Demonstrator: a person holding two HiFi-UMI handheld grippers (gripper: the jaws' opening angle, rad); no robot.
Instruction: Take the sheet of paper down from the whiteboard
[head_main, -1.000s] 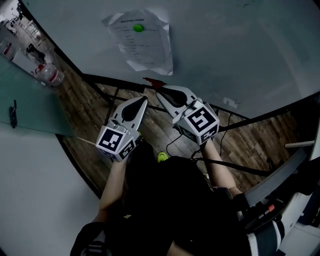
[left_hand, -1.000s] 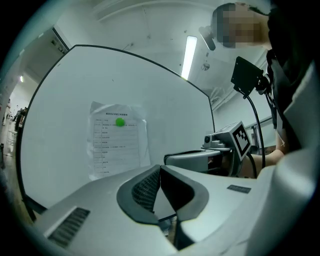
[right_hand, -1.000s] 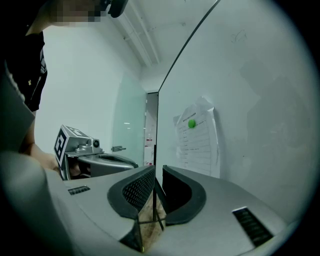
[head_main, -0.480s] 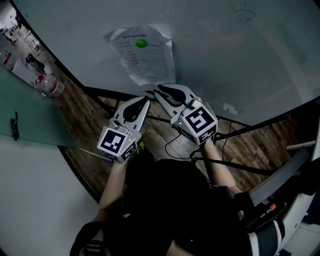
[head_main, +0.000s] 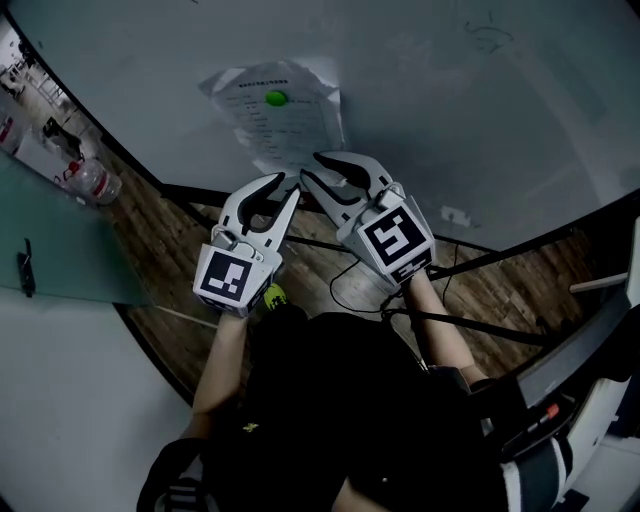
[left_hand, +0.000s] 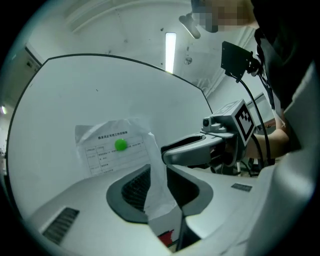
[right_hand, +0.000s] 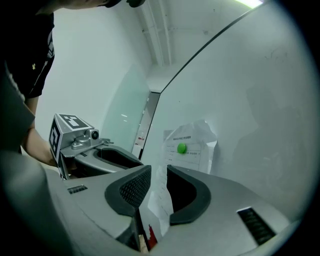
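Head view — crumpled paper sheet (head_main: 285, 115), round green magnet (head_main: 275, 98), glossy whiteboard (head_main: 480, 100)

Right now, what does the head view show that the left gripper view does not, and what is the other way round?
Only the head view: the wooden floor, a plastic bottle at the left, and the marker cube on the left gripper. Only the left gripper view: a ceiling light, and the lower edge of the sheet of paper between the left gripper's jaws, unpinched. Both: the whiteboard, the sheet under its green magnet, the right gripper. Both grippers' jaws have just been opening; each pair has the sheet's edge between it.
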